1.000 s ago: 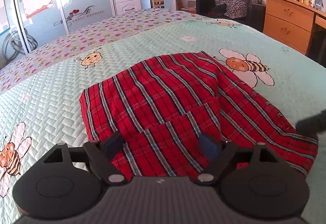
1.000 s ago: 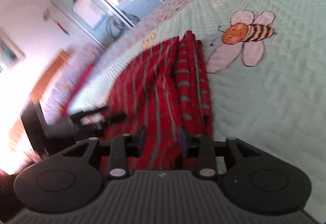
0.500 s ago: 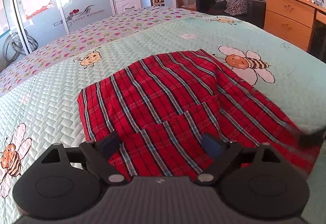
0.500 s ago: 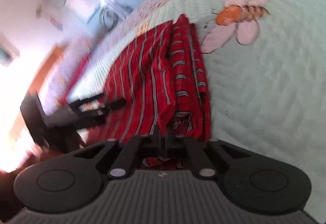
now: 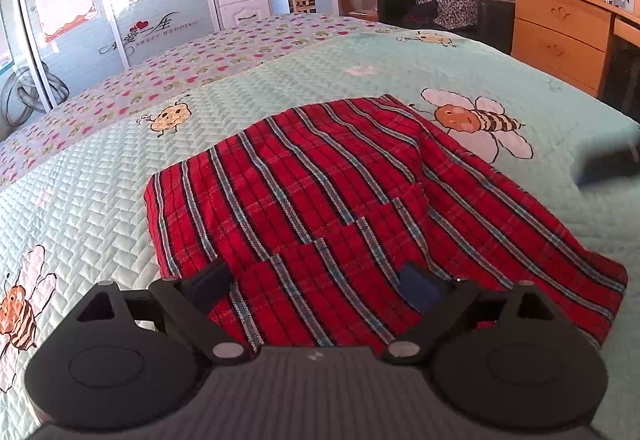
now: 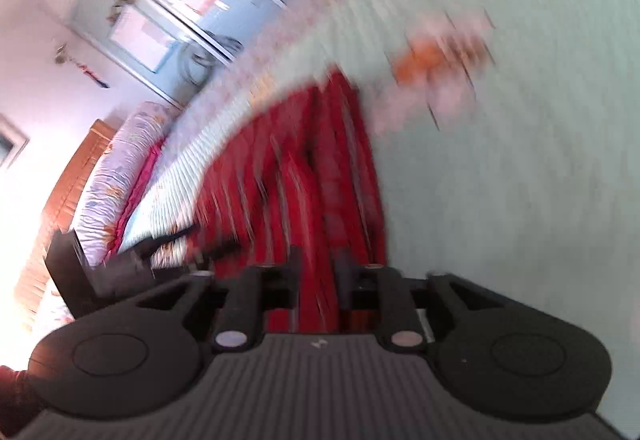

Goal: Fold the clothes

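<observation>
My left gripper (image 5: 316,286) has its jaws spread wide and just been opening further, hovering over the near edge of the red plaid shirt (image 5: 340,200), which lies folded flat on the bee-print quilt (image 5: 100,180). Through my blurred right view, the right gripper (image 6: 316,272) has just parted its jaws, with red cloth showing between them but not pinched.
</observation>
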Action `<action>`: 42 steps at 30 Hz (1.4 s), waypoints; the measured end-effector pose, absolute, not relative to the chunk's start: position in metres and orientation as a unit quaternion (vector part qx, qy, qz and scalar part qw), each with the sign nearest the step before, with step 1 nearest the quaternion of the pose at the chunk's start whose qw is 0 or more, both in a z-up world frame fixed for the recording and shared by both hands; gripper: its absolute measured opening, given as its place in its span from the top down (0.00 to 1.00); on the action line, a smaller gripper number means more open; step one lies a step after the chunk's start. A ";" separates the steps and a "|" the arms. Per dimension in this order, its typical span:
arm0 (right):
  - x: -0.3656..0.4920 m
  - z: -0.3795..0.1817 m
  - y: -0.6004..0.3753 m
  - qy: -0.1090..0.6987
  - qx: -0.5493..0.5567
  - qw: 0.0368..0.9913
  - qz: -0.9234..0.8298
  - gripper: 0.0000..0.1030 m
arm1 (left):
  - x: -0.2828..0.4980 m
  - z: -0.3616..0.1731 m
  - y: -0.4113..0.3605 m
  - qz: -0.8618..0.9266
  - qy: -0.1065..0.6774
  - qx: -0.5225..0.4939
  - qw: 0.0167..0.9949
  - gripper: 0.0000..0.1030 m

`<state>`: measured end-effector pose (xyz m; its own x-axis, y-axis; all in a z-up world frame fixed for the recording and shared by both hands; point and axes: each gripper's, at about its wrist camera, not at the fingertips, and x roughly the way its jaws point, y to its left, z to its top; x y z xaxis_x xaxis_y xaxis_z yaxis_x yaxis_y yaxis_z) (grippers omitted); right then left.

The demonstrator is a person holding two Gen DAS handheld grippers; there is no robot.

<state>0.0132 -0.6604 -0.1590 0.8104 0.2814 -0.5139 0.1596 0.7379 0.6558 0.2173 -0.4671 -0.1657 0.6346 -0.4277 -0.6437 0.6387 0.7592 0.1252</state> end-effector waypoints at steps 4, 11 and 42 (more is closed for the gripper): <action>0.067 -0.154 -0.658 0.296 0.319 0.898 0.064 0.47 | 0.216 -0.166 -0.468 -0.299 0.303 0.174 0.888 0.08; 0.115 -0.174 -0.649 0.315 0.275 0.902 0.106 0.64 | 0.217 -0.165 -0.467 -0.300 0.305 0.173 0.887 0.08; 0.153 -0.266 -0.696 0.249 0.654 0.709 0.086 1.00 | 0.205 -0.167 -0.469 -0.306 0.304 0.186 0.883 0.02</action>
